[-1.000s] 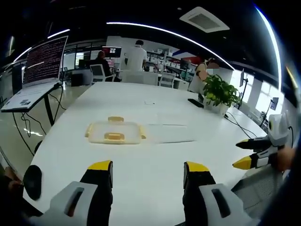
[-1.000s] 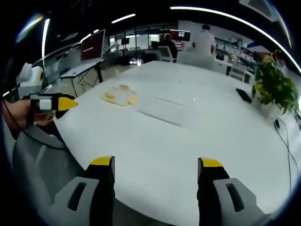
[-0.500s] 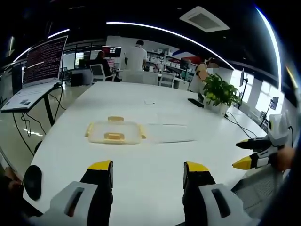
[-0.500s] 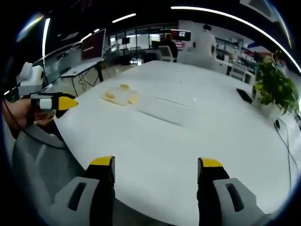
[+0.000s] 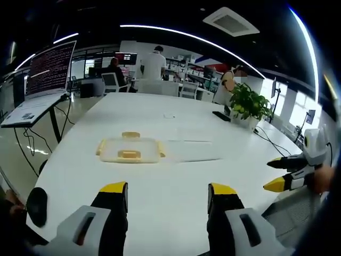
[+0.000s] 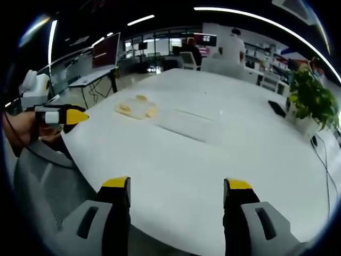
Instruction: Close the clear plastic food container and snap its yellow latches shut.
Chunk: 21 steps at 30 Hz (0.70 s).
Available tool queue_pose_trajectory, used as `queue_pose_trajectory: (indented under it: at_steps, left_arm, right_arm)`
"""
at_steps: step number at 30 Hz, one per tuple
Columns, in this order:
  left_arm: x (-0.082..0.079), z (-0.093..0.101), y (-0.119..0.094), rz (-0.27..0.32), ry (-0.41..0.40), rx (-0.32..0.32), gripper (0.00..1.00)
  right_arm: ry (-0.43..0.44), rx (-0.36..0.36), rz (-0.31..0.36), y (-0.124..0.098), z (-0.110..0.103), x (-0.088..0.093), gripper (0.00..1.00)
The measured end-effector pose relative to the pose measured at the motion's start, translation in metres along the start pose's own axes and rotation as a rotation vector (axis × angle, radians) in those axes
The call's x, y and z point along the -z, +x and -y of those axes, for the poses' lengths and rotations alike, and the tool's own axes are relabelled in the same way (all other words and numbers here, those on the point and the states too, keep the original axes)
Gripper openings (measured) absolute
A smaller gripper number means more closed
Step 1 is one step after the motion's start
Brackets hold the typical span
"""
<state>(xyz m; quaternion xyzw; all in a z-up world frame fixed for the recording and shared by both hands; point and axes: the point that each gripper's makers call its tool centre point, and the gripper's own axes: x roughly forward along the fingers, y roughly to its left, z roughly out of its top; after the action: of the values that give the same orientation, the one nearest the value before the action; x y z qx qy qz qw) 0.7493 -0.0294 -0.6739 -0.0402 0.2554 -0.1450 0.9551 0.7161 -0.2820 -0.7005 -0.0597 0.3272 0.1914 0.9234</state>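
— Where's the container?
— The clear container (image 5: 130, 150) with yellow latches (image 5: 129, 154) sits on the white bench (image 5: 176, 181), well ahead of both grippers, a clear lid (image 5: 194, 151) just beside it.
— And the jaws?
— The left gripper (image 5: 168, 192) and right gripper (image 6: 178, 188) both have jaws wide apart, holding nothing, above the bench's near edge.

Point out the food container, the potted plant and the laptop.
food container (image 5: 130, 150), left gripper view, middle of its clear lid.
potted plant (image 5: 248, 104), left gripper view, its leaves.
laptop (image 5: 50, 69), left gripper view, its lit screen.
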Motion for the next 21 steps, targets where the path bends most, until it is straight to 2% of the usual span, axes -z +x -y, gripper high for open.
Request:
queue_pose_trajectory:
  at_steps: [6, 16, 21]
  left_arm:
    - [0.0006, 0.0010, 0.0004, -0.002, 0.001, 0.002, 0.55]
    - [0.0034, 0.0010, 0.0028, -0.030, -0.003, 0.008, 0.56]
    - [0.0036, 0.0031, 0.0059, -0.039, 0.020, 0.021, 0.55]
  right_arm:
    - [0.004, -0.001, -0.001, 0.0000, 0.0005, 0.0006, 0.68]
    - [0.090, -0.003, 0.007, 0.0042, 0.0059, -0.0008, 0.70]
    - [0.083, -0.012, 0.002, 0.0080, 0.0035, -0.0033, 0.70]
